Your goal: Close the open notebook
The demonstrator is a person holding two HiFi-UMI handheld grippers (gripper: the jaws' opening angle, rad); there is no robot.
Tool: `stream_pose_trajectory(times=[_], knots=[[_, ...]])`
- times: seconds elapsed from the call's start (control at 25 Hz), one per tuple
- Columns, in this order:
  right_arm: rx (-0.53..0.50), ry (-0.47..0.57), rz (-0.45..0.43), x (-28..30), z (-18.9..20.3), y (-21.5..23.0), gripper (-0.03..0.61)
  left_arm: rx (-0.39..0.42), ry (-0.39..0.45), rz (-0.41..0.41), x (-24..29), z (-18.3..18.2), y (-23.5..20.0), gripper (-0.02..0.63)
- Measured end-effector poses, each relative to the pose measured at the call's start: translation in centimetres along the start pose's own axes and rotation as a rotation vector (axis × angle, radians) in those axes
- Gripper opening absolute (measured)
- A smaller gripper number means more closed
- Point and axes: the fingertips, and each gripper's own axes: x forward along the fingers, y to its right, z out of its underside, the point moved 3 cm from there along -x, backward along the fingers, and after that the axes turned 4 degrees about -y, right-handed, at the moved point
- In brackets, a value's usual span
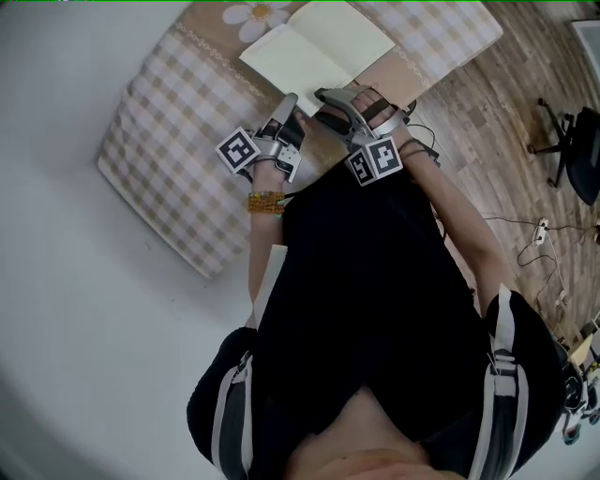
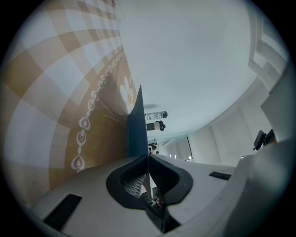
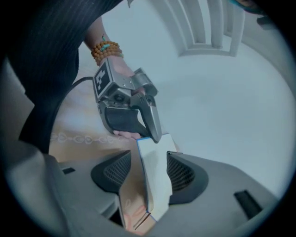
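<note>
Around: a beaded bracelet (image 1: 265, 202) is worn on the left wrist. A chair (image 1: 583, 155) is seen at the right edge on the wood floor (image 1: 487, 103). Two bottles (image 2: 155, 120) are noted mid-frame in the left gripper view, well apart from the jaws.

The notebook (image 1: 314, 47) is laid open at top centre; its near edge is overlapped by both grippers.

Left gripper (image 1: 289, 101): jaws are pressed together on the dark blue cover, seen edge-on.

Right gripper (image 1: 328, 94): jaws are spread, with pale pages stood between them and a gap left at the pad on frame left.

Surface: a checked cloth (image 1: 178, 150) with a daisy (image 1: 255, 13) print, bordered at left by a plain white surface (image 1: 75, 309).
</note>
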Motion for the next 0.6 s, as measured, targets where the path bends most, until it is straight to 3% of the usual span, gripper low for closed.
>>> stream_pose_trajectory(times=[0.36, 0.6], knots=[[-0.005, -0.048, 0.047, 1.4, 0.1, 0.0, 0.107, -0.023, 0.022, 0.005, 0.0, 0.0, 0.0, 0.035], [0.108, -0.042, 0.079, 0.9, 0.2, 0.9, 0.040, 0.108, -0.014, 0.023, -1.0, 0.3, 1.5, 0.057]])
